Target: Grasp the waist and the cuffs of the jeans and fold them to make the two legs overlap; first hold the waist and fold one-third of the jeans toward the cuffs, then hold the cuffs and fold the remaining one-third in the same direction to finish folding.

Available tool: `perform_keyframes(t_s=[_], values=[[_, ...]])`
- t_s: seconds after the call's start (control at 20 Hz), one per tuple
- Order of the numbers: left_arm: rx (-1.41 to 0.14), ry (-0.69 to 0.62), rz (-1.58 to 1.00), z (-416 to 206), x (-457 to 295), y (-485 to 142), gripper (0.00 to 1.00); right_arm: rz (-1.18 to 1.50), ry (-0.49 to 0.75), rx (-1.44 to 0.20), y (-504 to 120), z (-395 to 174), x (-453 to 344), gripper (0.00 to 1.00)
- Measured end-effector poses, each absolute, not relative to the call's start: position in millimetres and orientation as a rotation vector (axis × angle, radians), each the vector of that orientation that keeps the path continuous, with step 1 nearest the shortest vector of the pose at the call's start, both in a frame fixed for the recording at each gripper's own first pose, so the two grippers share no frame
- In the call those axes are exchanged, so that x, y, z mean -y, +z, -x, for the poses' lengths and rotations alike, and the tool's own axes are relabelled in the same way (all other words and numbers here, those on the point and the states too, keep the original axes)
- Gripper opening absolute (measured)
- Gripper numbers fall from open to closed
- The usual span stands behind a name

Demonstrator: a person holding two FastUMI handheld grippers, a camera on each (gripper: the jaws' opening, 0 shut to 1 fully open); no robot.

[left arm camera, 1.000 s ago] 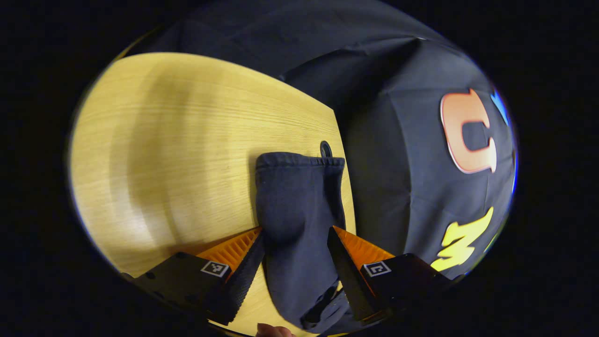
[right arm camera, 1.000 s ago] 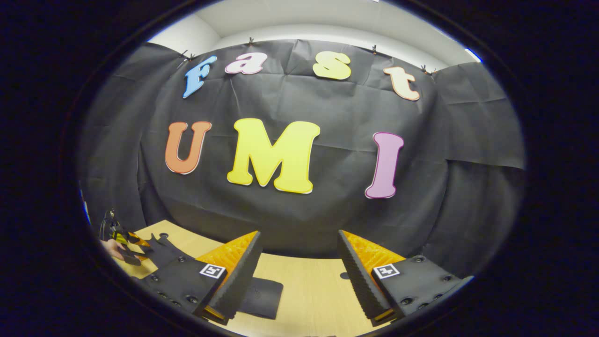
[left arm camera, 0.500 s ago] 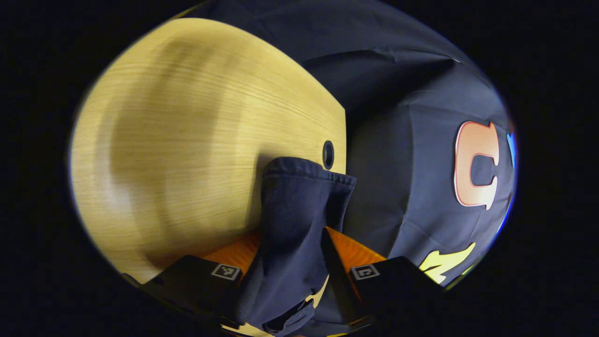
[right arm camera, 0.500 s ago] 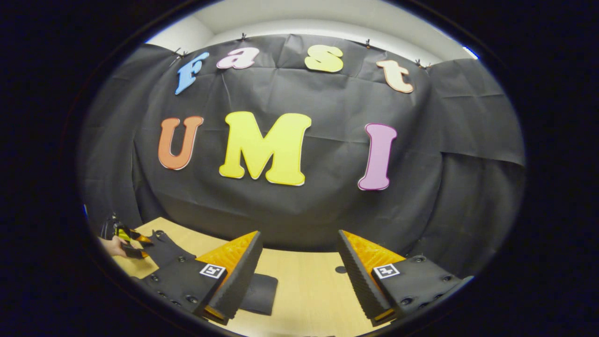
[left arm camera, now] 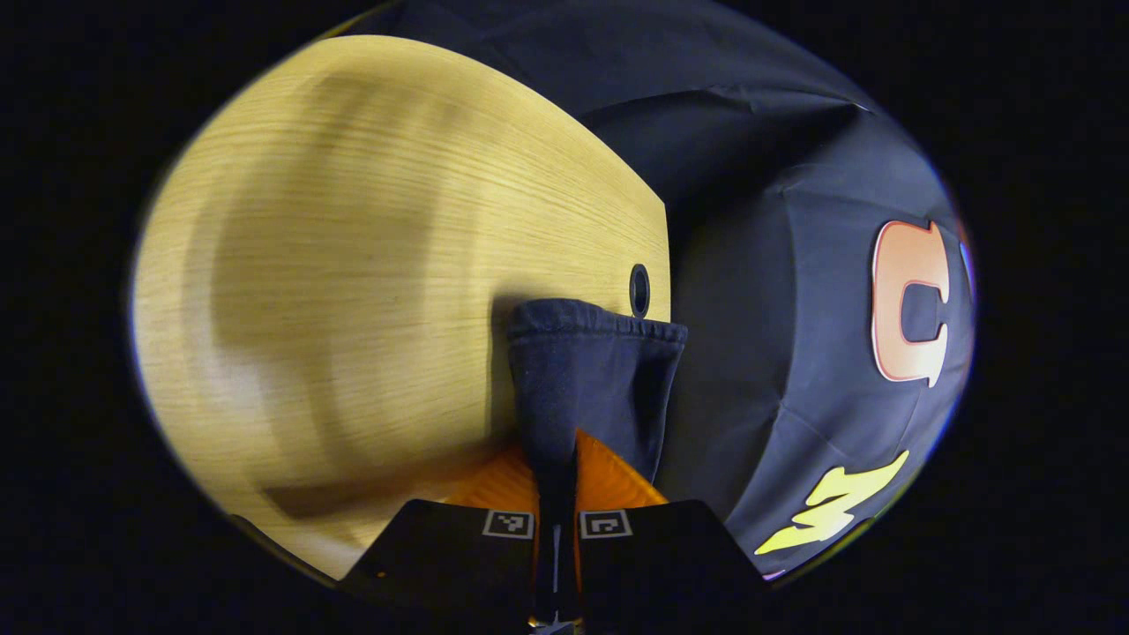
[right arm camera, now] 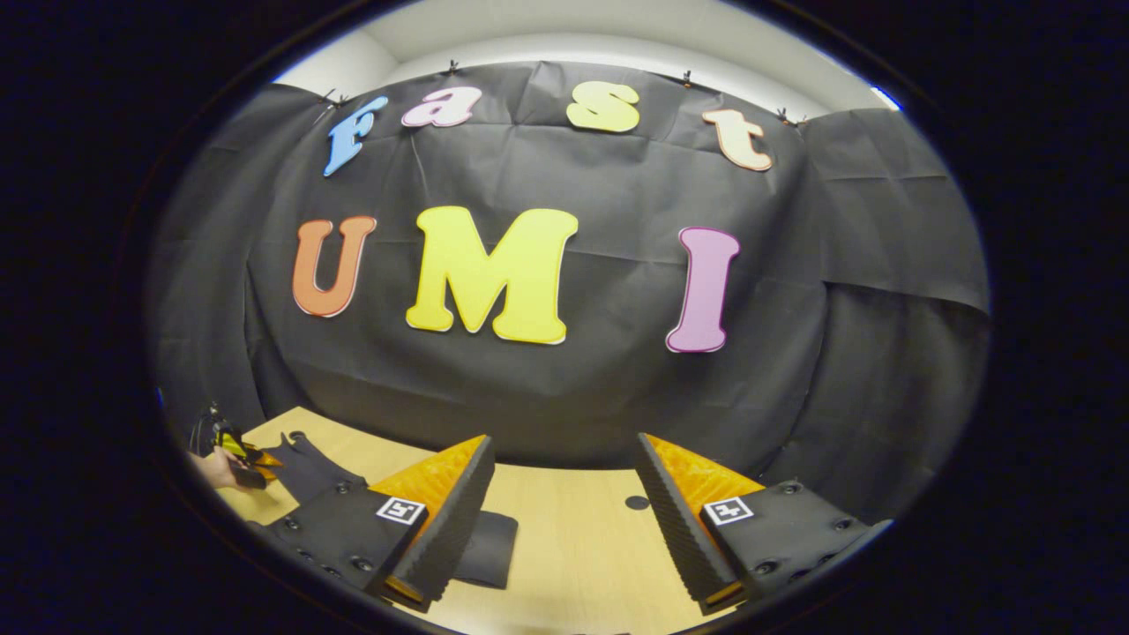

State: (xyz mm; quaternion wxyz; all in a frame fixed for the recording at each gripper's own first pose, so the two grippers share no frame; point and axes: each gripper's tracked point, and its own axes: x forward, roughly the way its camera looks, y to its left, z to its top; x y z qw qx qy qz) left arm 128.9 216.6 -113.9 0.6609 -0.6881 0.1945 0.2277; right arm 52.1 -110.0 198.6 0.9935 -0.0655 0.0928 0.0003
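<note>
Left gripper [left arm camera: 556, 494] is clamped on the dark jeans [left arm camera: 591, 370], whose hemmed end lies on the bench [left arm camera: 353, 265] by its far edge. Right gripper [right arm camera: 564, 494] hangs released above the bench. Best to match that bite before lifting, keeping both ends level.

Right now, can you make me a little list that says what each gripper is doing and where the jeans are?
left gripper: shut on the jeans, both fingers pinching a fold of the dark cloth
right gripper: open, holding nothing, raised over the table
jeans: dark blue, hem end lying near the table's edge
table: light wood, with a small round hole close to the jeans
hand: at the far left in the right gripper view, holding the left gripper
</note>
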Motion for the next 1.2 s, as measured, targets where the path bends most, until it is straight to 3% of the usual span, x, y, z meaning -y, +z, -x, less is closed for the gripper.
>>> perform_keyframes(t_s=[0.75,1.2], values=[[-0.308,0.473,1.297,-111.4,-208.9,-30.4,0.05,0.142,0.033,-0.187,203.4,-37.9,111.6,0.99],[-0.200,0.366,1.107,-111.9,-144.5,58.4,0.05,0.140,0.035,-0.183,205.4,-28.3,147.3,0.99]])
